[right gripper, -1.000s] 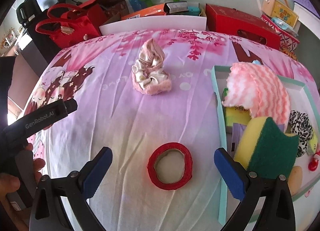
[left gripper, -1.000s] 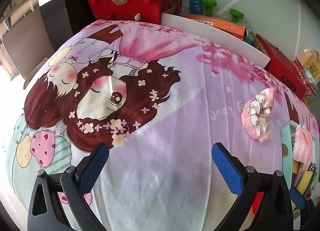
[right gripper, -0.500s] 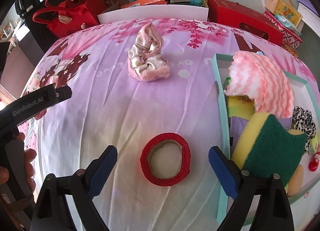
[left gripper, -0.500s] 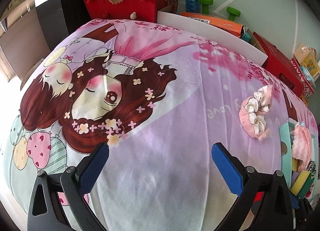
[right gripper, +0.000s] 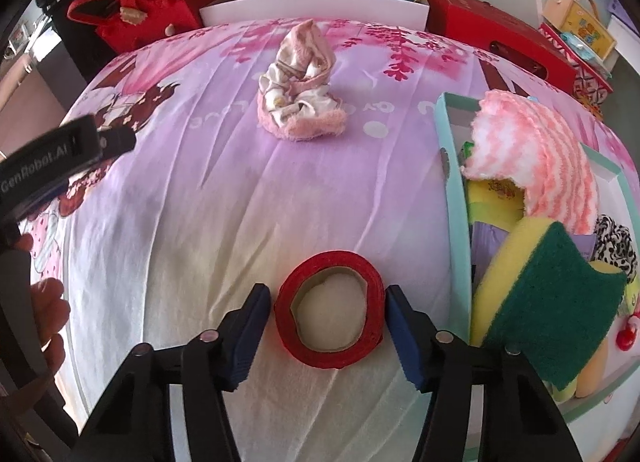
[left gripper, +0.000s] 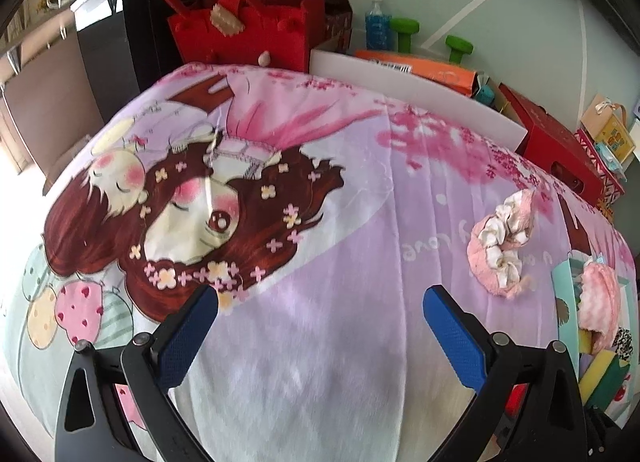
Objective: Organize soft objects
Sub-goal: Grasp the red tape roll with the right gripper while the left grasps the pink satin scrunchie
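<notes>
A red tape roll (right gripper: 332,262) lies flat on the purple cartoon bedsheet (right gripper: 200,201). My right gripper (right gripper: 327,290) straddles the roll and its jaws are closing, the blue pads right beside the roll's two sides. Further back lies a pink and cream scrunchie (right gripper: 298,101), also in the left wrist view (left gripper: 500,254). At the right a teal tray (right gripper: 452,181) holds a pink striped fluffy cloth (right gripper: 536,153), a yellow-green sponge (right gripper: 560,302) and a leopard scrunchie (right gripper: 614,242). My left gripper (left gripper: 320,326) hangs open over bare sheet with nothing between its fingers.
Behind the bed stand a red felt bag (left gripper: 240,33), a white board (left gripper: 400,89), a red box (right gripper: 500,33), a blue bottle (left gripper: 378,25) and green dumbbells (left gripper: 404,27). A person's hand (right gripper: 44,302) holds the left device at the left edge.
The right gripper's jaws have come in from wide apart to just beside the red roll, and the gripper has sunk closer to it. The left gripper has stayed open and in place.
</notes>
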Demonstrator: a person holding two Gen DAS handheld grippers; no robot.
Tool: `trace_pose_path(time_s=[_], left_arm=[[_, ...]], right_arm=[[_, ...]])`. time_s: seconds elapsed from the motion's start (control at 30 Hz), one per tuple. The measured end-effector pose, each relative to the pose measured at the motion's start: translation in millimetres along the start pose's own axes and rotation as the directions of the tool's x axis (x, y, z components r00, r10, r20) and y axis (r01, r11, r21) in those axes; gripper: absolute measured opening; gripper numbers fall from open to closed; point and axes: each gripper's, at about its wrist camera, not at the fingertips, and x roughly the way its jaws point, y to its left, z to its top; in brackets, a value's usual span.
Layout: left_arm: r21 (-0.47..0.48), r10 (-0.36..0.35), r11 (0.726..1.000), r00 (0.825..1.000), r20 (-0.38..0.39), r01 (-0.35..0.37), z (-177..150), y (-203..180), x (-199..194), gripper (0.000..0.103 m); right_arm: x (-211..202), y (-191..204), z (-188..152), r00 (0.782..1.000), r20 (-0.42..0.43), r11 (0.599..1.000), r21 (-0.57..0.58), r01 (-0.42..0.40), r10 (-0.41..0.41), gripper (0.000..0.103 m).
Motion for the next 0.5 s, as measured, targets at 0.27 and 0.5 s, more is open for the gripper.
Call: trace_pose_path(time_s=[0.27, 0.5], left_arm=[[0.034, -0.017, 0.999, 1.000, -0.003, 0.017, 4, -19, 4, 0.102], [0.042, -0.107, 0.993, 0.994, -0.031, 0.108, 9, -44, 5, 0.102]], right_arm=[[0, -5, 2, 1.000, 0.007, 1.000, 0.013, -0.011, 0.011, 0.055], [-17, -21, 16, 0.996, 0.091, 0.995, 0.093, -0.024, 0.015, 0.055]])
